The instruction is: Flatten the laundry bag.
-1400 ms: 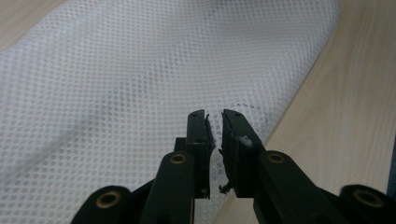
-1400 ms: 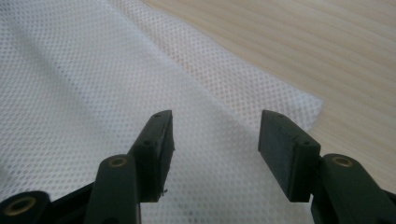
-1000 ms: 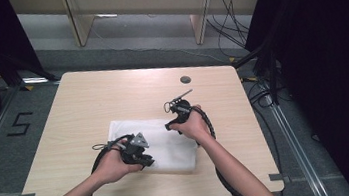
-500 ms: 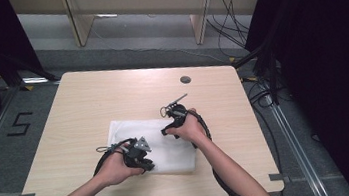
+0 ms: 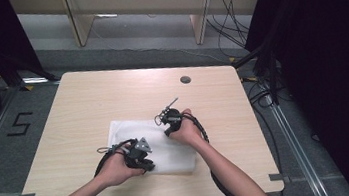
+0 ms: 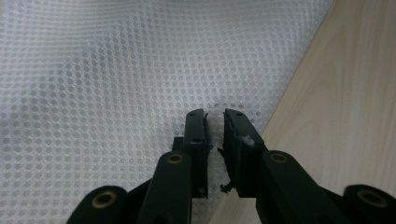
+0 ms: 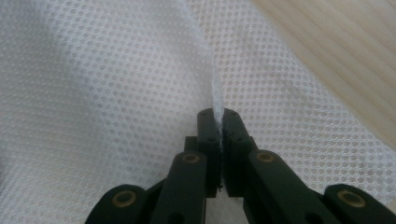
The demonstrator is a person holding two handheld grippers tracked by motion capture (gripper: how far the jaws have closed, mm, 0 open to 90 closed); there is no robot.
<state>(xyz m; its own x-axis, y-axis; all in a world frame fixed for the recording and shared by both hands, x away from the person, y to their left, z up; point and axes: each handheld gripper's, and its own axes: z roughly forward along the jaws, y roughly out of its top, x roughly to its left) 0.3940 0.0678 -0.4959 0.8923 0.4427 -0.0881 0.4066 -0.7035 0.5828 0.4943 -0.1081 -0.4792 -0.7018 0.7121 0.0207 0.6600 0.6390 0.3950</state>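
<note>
Two grippers: both have their jaws on one white mesh sheet [image 5: 153, 143] spread on the bench [image 5: 87, 103]
Right jaws: in the right gripper view the right gripper [image 7: 218, 122] has just been closing and now stands pressed together on a raised fold of the mesh sheet [image 7: 116, 84], the ridge of cloth running up and away from the tips
Left jaws: in the left gripper view the left gripper [image 6: 215, 122] stands nearly closed with a narrow gap, a pinch of the mesh sheet [image 6: 116, 70] caught between the pads close to the sheet's edge
Close views add: the dotted weave of the mesh, the pinched folds, and bare bench wood [image 6: 345, 93] just past the edge of the cloth
High view adds: the left gripper [image 5: 142, 157] sits at the near edge of the sheet and the right gripper [image 5: 168, 121] at its far right part, the two near each other but apart
Hands: the left hand [image 5: 118, 168] and the right hand [image 5: 186, 131] each grasp a gripper, forearms coming in from the bottom, cables trailing back
Sheet's place: flat in the near middle of the bench, nearer the person's side
Farther out: a dark round grommet [image 5: 185, 79] in the bench top beyond the sheet, well apart from it; grey floor marked with a 5 [image 5: 18, 124] at the left
</note>
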